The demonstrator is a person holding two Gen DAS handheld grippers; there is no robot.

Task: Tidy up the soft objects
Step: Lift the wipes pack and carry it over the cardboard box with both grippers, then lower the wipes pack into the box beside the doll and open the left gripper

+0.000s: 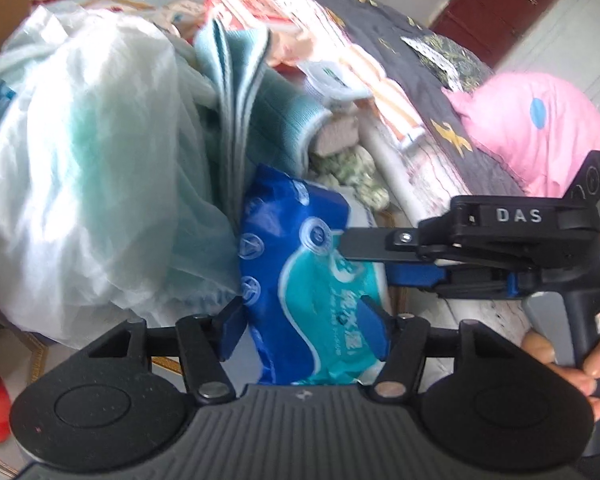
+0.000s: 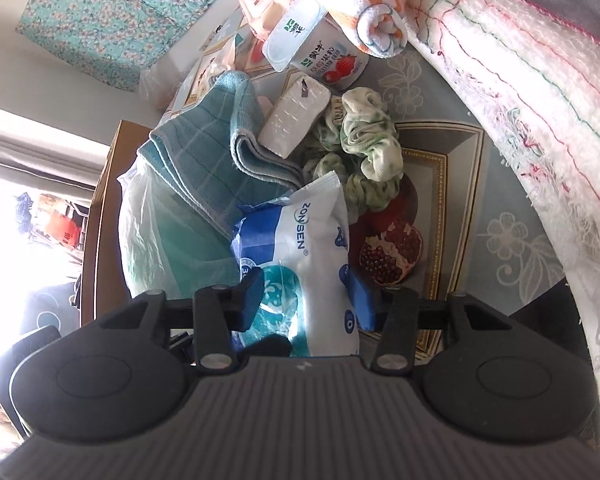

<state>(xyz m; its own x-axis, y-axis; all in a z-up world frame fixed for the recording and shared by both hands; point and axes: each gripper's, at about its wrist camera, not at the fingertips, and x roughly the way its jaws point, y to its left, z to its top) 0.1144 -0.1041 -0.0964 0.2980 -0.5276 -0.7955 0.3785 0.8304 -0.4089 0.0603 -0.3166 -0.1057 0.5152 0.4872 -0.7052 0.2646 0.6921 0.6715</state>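
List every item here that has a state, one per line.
Blue wipes pack: sealed, between both grippers.
Left gripper: around the pack; grip unclear.
Right gripper: around the pack; grip unclear.
Teal towel: folded.
Striped towel: rolled.
Plastic bag: stuffed full.
Yogurt tub: lidded, on its side.

Yogurt tub [image 2: 320, 40] with a strawberry label is lying on its side at the far end of the desk [image 2: 500, 248]. A floral cover is lying over the desk, with a framed pomegranate picture [image 2: 392, 252] showing on it. A cardboard box [image 2: 104, 200] is standing at the desk's left edge. A teal floral cloth [image 2: 112, 12] is hanging on the wall behind. A bright window [image 2: 12, 184] is glaring at the left. A bed [image 1: 384, 32] under a dark quilt is running alongside, and a dark red door [image 1: 496, 4] is standing beyond it.
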